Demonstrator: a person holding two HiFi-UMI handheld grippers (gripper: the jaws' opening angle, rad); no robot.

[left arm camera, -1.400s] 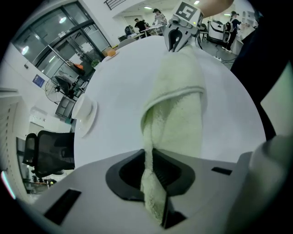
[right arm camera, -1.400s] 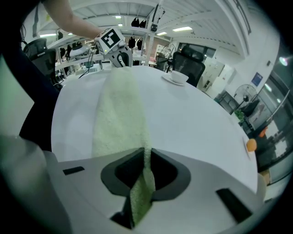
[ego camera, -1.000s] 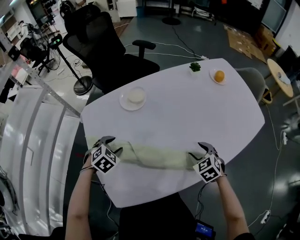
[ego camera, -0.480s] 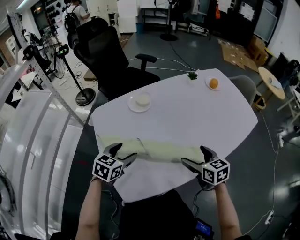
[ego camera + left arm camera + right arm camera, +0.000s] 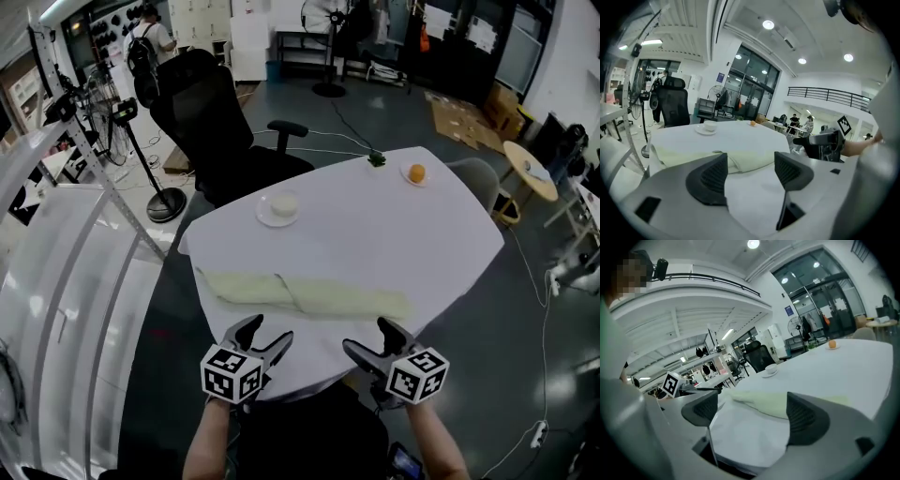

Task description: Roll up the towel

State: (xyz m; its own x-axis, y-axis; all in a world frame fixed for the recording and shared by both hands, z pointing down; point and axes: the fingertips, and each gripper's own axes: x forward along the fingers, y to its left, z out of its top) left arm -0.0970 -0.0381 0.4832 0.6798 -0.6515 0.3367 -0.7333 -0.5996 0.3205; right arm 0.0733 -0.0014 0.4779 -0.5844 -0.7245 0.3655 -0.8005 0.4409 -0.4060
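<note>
- Black-padded, the left gripper (image 5: 265, 334) stood with its jaws well apart and nothing gripped. They had just been opening, and only bare tabletop and the far-off cloth showed through the gap.
- The right gripper (image 5: 367, 336) was just as slack, its jaws spread wide and also just opened, with nothing between the pads.
- Both hung off the near edge of the table (image 5: 375, 234), clear of the cloth and pointing roughly level across it. I judged that they were held back so as not to disturb what lay there.
- The towel (image 5: 305, 292), pale green, lay free on the near part of the table as a long, low band running from left to right. It touched neither gripper.
- It looked like a loose, flattish roll (one fold line crossed it near the middle), so the rolling seemed largely done, though I could not tell how tight it was.
- Further out a saucer (image 5: 279, 208) with a small cup stood well apart from the towel. An orange (image 5: 416, 173) on its own little plate and a small green plant (image 5: 377, 160) sat near the far edge.
- None of these lay in the towel's path, and the white top between them was bare.
- Beyond the table a black office chair (image 5: 211, 122) faced it, with cables trailing over the dark floor. Nothing there could have hindered the grippers.
</note>
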